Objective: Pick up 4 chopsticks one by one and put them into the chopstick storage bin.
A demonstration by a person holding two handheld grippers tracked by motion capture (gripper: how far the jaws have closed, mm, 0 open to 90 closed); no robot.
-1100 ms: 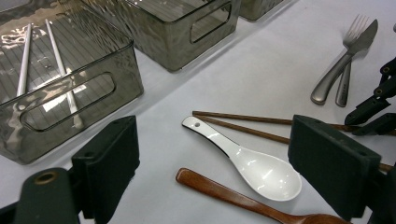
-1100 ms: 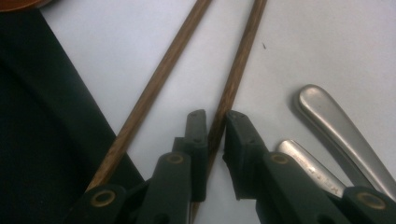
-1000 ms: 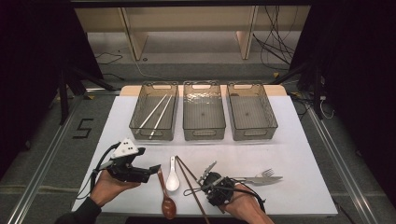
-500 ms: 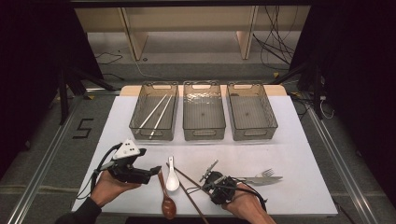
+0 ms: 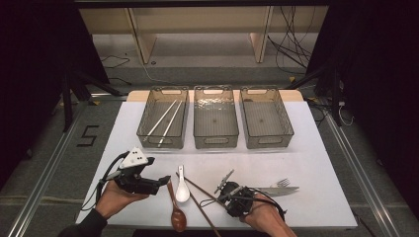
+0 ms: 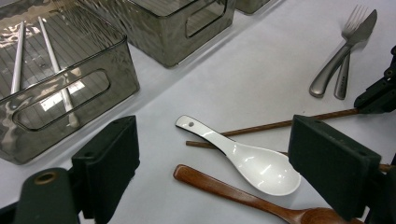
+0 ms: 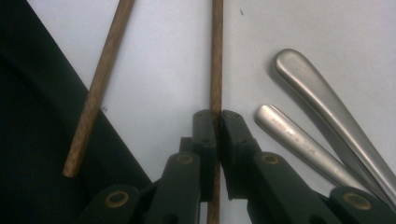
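Note:
My right gripper [image 5: 222, 194] is shut on a brown wooden chopstick [image 5: 197, 184] near the table's front edge. In the right gripper view the two pads pinch that chopstick [image 7: 216, 70] and the second brown chopstick [image 7: 97, 91] lies to its left. My left gripper [image 5: 159, 182] is held just above the table at the front left, jaws open and empty. Ahead of it, in the left gripper view, lie a white ceramic spoon [image 6: 252, 163], a wooden spoon [image 6: 233, 196] and the brown chopstick [image 6: 280, 124].
Three smoky clear bins stand in a row at the back: the left bin [image 5: 161, 140] holds two white chopsticks [image 5: 165, 118], beside the middle bin [image 5: 216, 140] and right bin [image 5: 269, 139]. A metal fork and knife [image 5: 281, 186] lie right of my right gripper.
The brown chopstick at the right gripper has shifted slightly, its far end now nearer the white spoon. Both hands stay where they were.

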